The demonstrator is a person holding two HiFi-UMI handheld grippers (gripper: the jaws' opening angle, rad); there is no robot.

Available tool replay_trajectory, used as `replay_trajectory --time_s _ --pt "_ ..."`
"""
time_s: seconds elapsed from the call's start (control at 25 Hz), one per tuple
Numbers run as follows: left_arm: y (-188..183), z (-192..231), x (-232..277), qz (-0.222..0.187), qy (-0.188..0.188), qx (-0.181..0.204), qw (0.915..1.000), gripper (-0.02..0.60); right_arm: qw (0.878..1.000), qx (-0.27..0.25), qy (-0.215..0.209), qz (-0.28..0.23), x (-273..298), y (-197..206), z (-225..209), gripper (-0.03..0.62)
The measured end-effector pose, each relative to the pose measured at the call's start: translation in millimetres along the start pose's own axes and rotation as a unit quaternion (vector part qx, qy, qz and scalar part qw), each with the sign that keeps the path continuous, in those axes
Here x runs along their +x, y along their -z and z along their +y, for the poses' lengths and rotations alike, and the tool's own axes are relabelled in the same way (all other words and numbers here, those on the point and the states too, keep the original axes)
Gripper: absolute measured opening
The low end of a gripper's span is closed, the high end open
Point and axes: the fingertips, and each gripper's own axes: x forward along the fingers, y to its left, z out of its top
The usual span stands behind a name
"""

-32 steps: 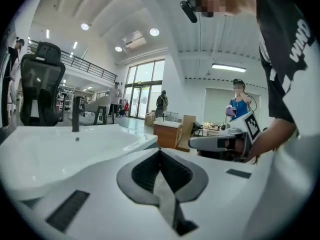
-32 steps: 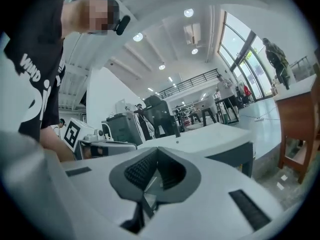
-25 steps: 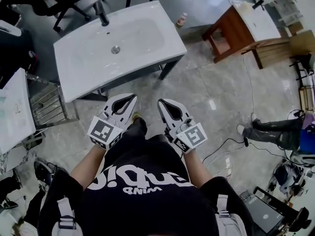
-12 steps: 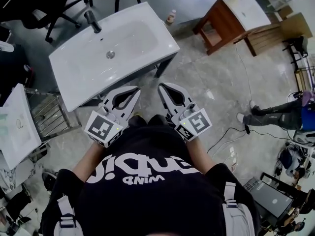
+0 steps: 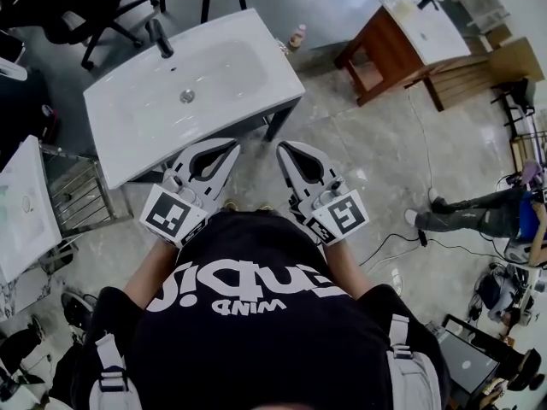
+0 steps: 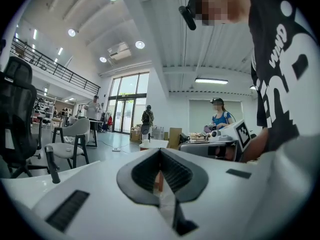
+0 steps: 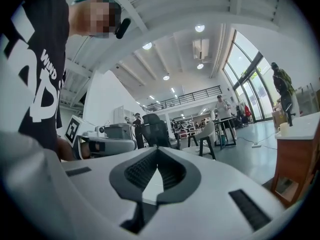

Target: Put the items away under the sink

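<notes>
We judge the task not yet begun. The sink (image 5: 128,135) stands ahead on its frame, and what lies beneath it is not visible to us. The left gripper (image 5: 234,147) and right gripper (image 5: 281,149) are both clenched on nothing, side by side before the person's chest. The one likely item, a small bottle (image 5: 297,37), stands on the floor just beyond the sink's far corner. Only the head view shows that bottle; only the gripper views show the pads meeting.

Both grippers come up and forward toward the sink (image 5: 120,135). In the head view the left gripper (image 5: 229,149) tip now overlaps the sink's front edge, and the right gripper (image 5: 284,149) sits nearer its corner. The sink shifts slightly left in frame.
</notes>
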Motion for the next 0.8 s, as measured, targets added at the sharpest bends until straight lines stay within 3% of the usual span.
replay_trajectory --time_s 0.2,0.8 --pt "-1 -1 3 -0.011 -0.008 0.006 0.9999 0.018 1.000 -0.025 0.004 -0.007 -5 -5 0 0.020" --pt "1 -10 8 -0.008 -0.022 0.001 0.9997 0.018 0.999 -0.028 0.003 -0.022 -16 -13 -6 0.018"
